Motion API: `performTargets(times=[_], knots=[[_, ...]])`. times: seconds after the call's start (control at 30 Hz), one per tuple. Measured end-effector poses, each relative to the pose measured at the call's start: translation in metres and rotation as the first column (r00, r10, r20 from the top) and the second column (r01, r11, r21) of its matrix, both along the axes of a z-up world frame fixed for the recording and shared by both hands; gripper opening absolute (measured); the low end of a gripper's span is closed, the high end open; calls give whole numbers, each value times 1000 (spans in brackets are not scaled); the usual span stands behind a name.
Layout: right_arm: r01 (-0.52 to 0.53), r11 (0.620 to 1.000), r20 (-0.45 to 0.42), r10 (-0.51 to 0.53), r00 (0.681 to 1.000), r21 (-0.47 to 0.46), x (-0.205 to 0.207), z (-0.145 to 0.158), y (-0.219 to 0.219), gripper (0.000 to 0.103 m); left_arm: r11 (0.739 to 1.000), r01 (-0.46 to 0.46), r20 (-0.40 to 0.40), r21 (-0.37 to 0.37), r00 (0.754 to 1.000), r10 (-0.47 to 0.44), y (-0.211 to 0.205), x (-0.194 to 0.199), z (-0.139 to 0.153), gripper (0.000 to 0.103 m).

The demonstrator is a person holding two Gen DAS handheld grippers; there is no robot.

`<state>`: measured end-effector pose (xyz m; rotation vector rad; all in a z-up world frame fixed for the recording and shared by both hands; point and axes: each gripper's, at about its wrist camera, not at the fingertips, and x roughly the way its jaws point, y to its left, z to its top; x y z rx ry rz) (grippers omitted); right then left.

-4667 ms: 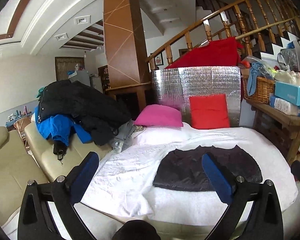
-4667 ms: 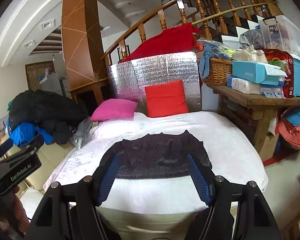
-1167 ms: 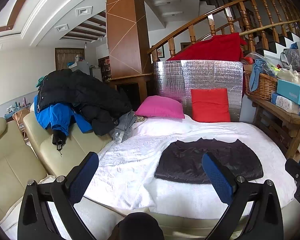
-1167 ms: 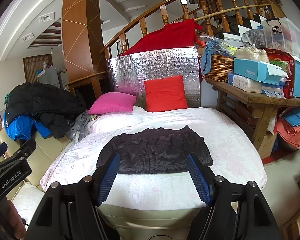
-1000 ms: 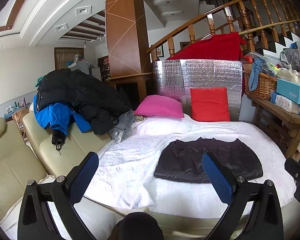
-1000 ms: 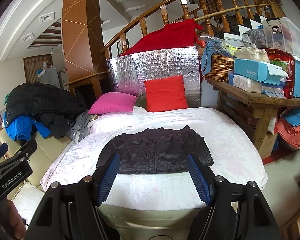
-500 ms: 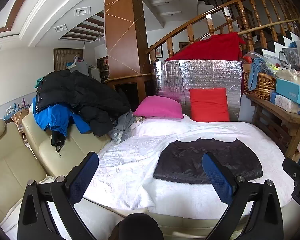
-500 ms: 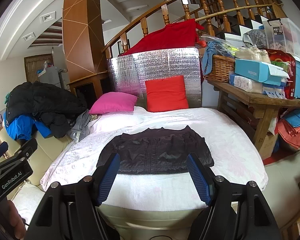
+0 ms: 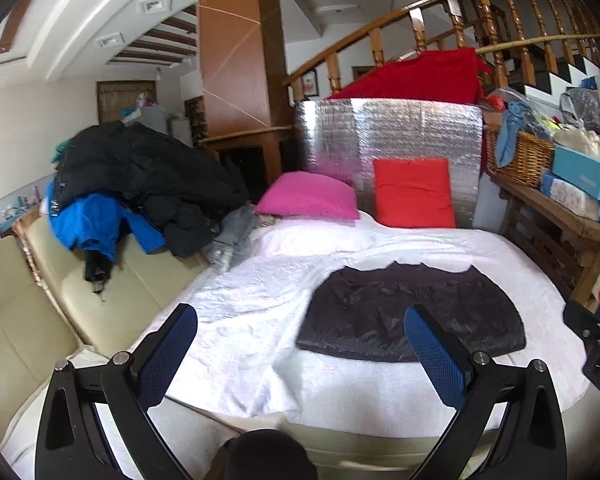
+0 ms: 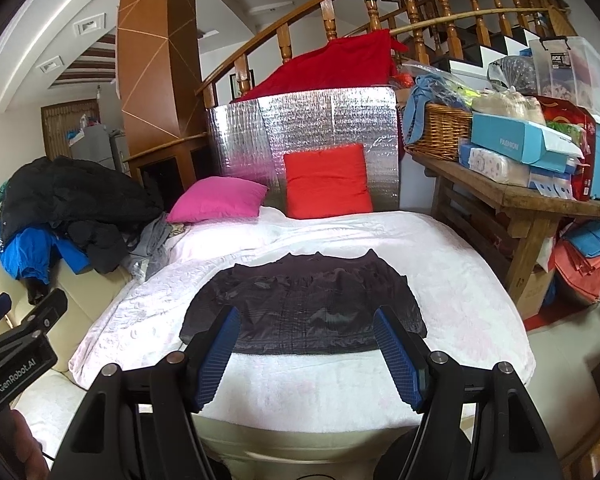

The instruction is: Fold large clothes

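Dark garment (image 10: 304,308) is lying flat near the bed (image 10: 460,292)'s front edge — presumably within reach; left gripper (image 9: 300,354) and right gripper (image 10: 306,354) are hovering short of it, jaws spread, holding nothing.

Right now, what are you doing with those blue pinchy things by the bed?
A person is holding a gripper in each hand, getting ready to fold clothes. The dark garment lies spread flat on the white bed cover. The left gripper and the right gripper are both open, empty and short of the garment, touching nothing. More clothes wait in a pile on the sofa beside the bed.
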<state>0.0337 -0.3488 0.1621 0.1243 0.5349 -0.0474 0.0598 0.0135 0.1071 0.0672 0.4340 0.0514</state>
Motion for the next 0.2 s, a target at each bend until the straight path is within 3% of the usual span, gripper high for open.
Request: performTargets(times=[0.1, 0.2], knots=[[-1, 1000, -22, 1, 1000, -5, 19, -7, -5, 73, 995, 89, -34, -43, 995, -91, -6, 22, -4, 103], [16, 1000, -32, -16, 999, -1, 42, -14, -21, 73, 994, 84, -76, -76, 993, -90, -4, 60, -13, 103]])
